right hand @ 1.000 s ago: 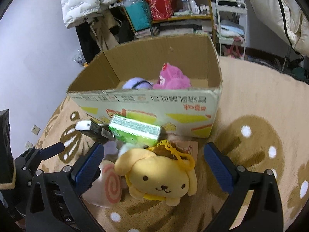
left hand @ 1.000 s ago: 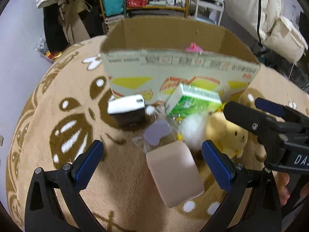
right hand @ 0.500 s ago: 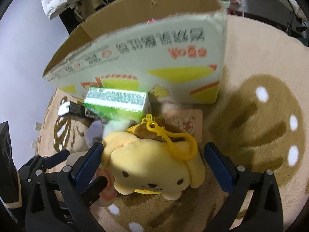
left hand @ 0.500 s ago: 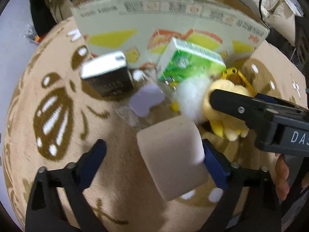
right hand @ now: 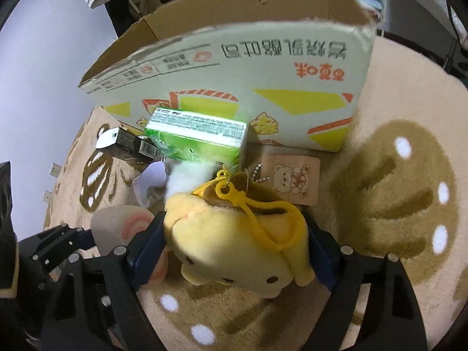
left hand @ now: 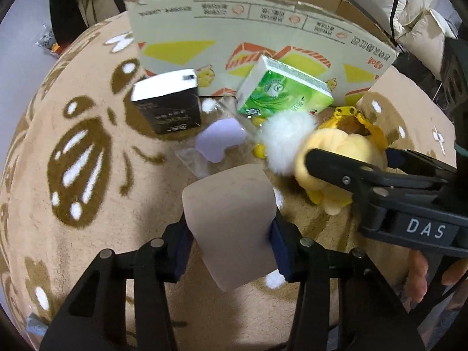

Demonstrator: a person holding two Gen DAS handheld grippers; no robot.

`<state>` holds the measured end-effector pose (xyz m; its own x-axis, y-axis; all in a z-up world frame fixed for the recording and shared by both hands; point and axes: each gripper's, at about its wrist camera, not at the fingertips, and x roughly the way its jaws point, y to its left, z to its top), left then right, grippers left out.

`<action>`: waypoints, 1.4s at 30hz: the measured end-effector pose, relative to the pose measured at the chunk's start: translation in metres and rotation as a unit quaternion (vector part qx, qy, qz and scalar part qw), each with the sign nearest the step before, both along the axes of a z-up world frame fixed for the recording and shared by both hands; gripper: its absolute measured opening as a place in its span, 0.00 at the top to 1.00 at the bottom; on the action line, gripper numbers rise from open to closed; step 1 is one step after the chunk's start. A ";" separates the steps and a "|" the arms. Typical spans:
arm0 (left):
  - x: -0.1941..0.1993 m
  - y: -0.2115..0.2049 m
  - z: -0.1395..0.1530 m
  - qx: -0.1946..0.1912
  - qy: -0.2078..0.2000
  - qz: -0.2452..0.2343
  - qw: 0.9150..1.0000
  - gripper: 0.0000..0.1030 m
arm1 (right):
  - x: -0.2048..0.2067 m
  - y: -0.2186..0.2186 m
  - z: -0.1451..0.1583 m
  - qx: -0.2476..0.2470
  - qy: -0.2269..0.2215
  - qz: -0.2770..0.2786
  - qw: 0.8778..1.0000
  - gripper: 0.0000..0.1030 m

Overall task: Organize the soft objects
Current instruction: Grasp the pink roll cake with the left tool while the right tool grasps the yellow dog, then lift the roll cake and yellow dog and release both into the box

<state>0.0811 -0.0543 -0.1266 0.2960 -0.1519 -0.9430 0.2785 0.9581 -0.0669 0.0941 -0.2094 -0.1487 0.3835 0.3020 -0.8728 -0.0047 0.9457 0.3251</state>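
Note:
My left gripper (left hand: 229, 241) is shut on a pink swiss-roll plush (left hand: 231, 222) lying on the rug; the roll's swirled end shows in the right wrist view (right hand: 125, 225). My right gripper (right hand: 234, 248) is shut on a yellow dog plush (right hand: 237, 239) with a yellow clip loop; it also shows in the left wrist view (left hand: 336, 161), pinched by the right gripper's black fingers (left hand: 351, 172). An open cardboard box (left hand: 248, 38) stands just behind the pile (right hand: 263, 87).
In front of the box lie a green tissue pack (left hand: 283, 90), a black and white box (left hand: 166, 102), a white fluffy ball (left hand: 286, 140), a lilac piece in clear wrap (left hand: 219, 140) and a bear card (right hand: 292, 178). Beige rug (left hand: 73, 175) with brown patterns lies underneath.
Both grippers have moved down and forward and closed: the left on the pink roll, the right on the yellow dog plush. Both were open a second ago.

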 end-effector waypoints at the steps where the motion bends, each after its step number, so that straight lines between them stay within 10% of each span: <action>1: -0.001 0.001 0.001 0.000 -0.004 0.002 1.000 0.55 | -0.002 -0.001 0.003 0.000 -0.003 -0.002 1.000 0.12; 19: -0.024 0.032 0.072 0.009 -0.168 0.052 0.984 0.55 | -0.053 -0.019 0.089 -0.008 -0.182 -0.044 0.982 0.12; 42: -0.014 0.033 0.151 -0.044 -0.337 0.045 0.939 0.55 | -0.065 -0.029 0.140 -0.033 -0.326 -0.081 0.941 0.12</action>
<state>0.0674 -0.0211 0.0239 0.8365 -0.1670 -0.5219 0.2051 0.9786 0.0156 0.0289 -0.2388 -0.0089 0.8802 0.1472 -0.4512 -0.0371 0.9691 0.2438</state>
